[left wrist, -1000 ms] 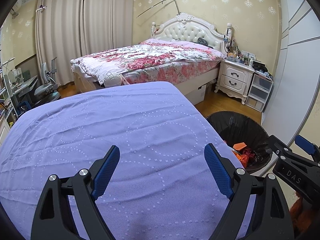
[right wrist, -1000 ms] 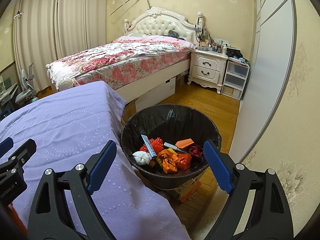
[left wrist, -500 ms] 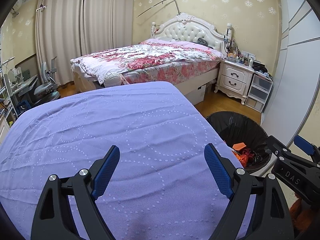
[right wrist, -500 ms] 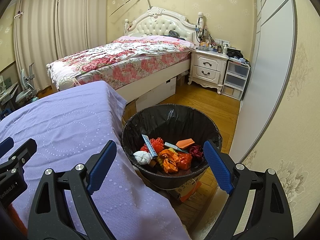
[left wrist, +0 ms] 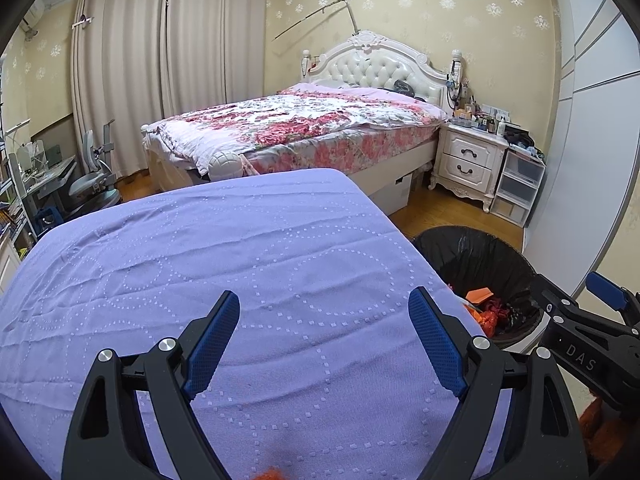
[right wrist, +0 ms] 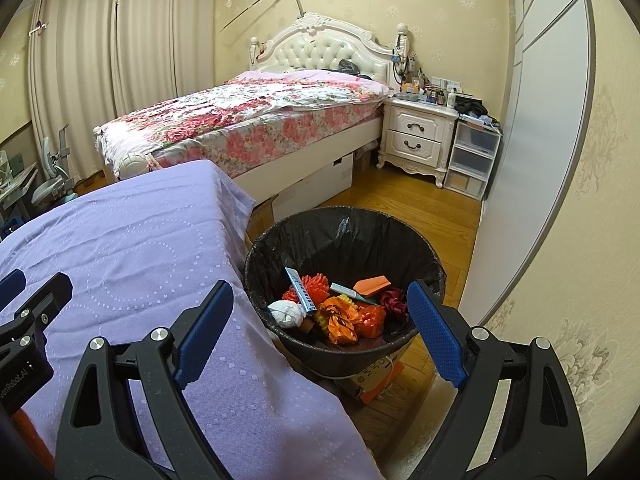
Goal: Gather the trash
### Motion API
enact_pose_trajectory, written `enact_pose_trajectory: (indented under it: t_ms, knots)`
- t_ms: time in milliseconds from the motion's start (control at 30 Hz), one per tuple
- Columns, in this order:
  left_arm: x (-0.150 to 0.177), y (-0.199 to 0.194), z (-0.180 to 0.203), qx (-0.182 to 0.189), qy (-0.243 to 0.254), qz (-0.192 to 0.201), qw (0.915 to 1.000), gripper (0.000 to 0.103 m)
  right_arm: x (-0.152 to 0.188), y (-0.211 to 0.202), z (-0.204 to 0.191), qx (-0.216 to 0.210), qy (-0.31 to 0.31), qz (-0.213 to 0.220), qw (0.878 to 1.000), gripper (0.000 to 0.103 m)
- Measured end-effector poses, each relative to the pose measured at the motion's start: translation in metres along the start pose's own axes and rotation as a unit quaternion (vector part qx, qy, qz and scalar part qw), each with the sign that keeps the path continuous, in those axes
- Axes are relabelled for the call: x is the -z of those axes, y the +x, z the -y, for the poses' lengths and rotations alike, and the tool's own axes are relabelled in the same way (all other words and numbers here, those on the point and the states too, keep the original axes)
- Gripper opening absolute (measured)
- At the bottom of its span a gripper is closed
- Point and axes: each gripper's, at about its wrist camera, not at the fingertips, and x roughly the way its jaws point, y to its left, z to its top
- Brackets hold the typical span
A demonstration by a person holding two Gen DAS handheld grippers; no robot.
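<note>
Trash (right wrist: pixel 340 312) heaped in upright bin (right wrist: pixel 256 248), no single axis | left tongs (left wrist: pixel 324 328) apart, empty | right tongs (right wrist: pixel 320 316) apart, empty

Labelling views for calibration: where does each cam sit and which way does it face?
Left wrist: on the left tongs, angled down over the purple tablecloth toward the bed; own open fingers, right tongs at the right edge.
Right wrist: on the right tongs, angled down at the trash bin; left tongs at the left edge.
Shared: tablecloth, bin, bed.
</note>
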Motion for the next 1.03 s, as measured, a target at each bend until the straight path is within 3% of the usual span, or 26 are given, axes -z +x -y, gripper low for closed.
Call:
enact_pose_trajectory:
  t_ms: [433,733,1033]
  knots:
    - [-0.002,0.003,-0.006,0.011,-0.01,-0.007,0.9999,0.084,0.002,0.001,-0.001,0.0,0.0,0.0,1.0,0.087]
    - [-0.003,0.005,-0.008,-0.003,-0.008,-0.007,0.9999,0.084,0.008,0.004,-0.008,-0.006,-0.005,0.0,1.0,0.087]
    - [-0.005,0.011,-0.033,-0.031,-0.026,-0.019,0.999,0.084,0.004,0.003,-0.023,-0.02,-0.021,-0.002,1.0,0.087]
